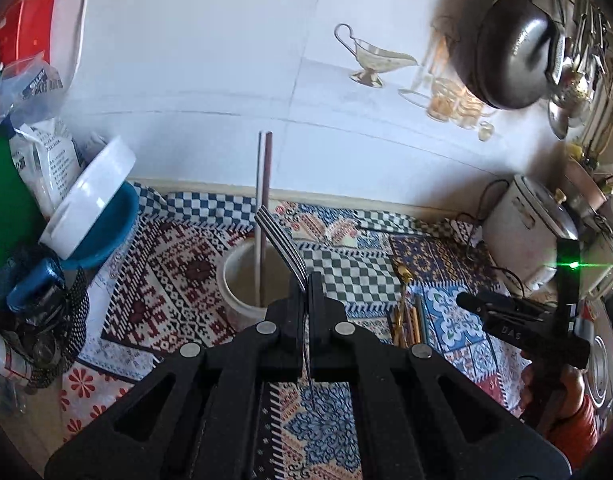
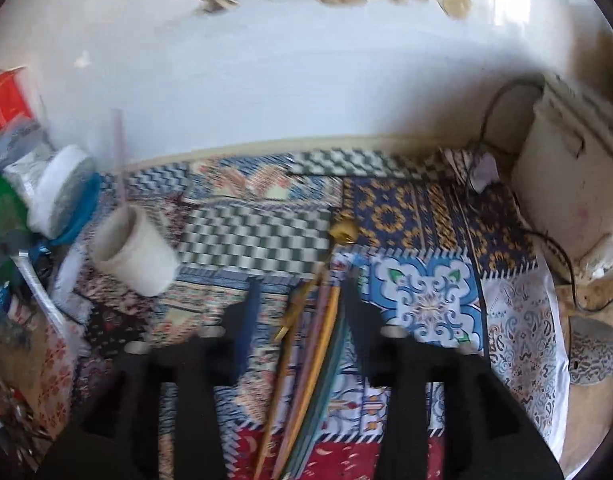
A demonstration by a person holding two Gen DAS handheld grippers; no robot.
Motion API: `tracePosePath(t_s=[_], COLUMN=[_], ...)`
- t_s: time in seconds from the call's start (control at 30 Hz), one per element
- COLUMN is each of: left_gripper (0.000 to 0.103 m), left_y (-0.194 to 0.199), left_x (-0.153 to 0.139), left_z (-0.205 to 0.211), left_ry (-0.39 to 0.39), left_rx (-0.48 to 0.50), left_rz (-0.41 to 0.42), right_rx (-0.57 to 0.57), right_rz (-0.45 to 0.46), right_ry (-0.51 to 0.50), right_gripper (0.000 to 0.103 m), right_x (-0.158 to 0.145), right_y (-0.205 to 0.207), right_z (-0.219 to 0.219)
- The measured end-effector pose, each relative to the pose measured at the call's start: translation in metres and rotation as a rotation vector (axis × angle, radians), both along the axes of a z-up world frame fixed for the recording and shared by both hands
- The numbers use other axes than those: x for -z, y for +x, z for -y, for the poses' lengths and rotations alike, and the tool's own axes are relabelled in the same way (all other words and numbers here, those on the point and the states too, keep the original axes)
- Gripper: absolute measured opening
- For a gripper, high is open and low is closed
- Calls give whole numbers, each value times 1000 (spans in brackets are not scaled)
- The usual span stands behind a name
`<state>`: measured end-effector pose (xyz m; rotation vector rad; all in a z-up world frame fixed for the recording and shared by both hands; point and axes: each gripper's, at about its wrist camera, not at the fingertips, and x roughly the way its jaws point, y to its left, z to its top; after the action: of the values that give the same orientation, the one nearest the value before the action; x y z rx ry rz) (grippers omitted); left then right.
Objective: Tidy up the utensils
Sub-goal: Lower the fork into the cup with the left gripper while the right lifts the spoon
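Note:
In the left wrist view my left gripper point(image 1: 305, 280) is shut on a steel fork point(image 1: 280, 242), tines up, held just above and in front of a white cup point(image 1: 242, 280). A pale chopstick or straw point(image 1: 263, 208) stands in that cup. The right wrist view is blurred. There my right gripper point(image 2: 302, 288) is open above a bundle of long utensils point(image 2: 314, 340) lying on the patterned cloth: a gold spoon point(image 2: 343, 232), coloured sticks. Its pads do not press on any of them. The white cup point(image 2: 134, 250) stands to its left. My right gripper point(image 1: 466, 301) also shows at the right of the left wrist view.
A blue bowl with a white lid point(image 1: 94, 208) and bags crowd the left. A white rice cooker point(image 1: 526, 232) with a cable stands at the right. A dark pan point(image 1: 510, 52) hangs on the tiled wall. The patterned cloth point(image 1: 178, 280) covers the counter.

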<state>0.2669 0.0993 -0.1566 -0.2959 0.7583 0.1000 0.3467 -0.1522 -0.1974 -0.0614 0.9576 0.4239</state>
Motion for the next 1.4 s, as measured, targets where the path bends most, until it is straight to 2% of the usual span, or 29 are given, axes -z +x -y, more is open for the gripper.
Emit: tracePosePath(t_s=[0.43,0.6,0.73,0.8,0.83,0.93,1.03,1.13,1.4], left_gripper=[0,0,0,0,0,0,0,0,0], left_y=[44,57,64,66,66,65,62,59,45], left_x=[-9,4,12,15,15,14,11,9,-10], left_z=[-22,-31,-34,-35,-35,-36,-35,-33,-27], left_ry=[37,21,15,14,12,8,11,22,43], left_rx=[-30,-44,-51,-53,-54,-61,-60,-56,-53], left_rz=[34,9,-15,-20,-20,-13,-2,7,51], right_rx=[79,89,81,78,76,58,38,29,15], right_rz=[-197,-208,-166,-124,-113,-102,-122,-102,-11], right_ry=[3,-52,-101,-146,-160,-159,-114,-96,-23], right_gripper=[45,45,45,41,34,32,31,31,31], right_x=[84,105,108,110,111,113,110,104,57], right_y=[110,126,123,117,117,114,111,107,72], right_z=[-9,-23,-35,-42,-46,-53,-54,-54,-49])
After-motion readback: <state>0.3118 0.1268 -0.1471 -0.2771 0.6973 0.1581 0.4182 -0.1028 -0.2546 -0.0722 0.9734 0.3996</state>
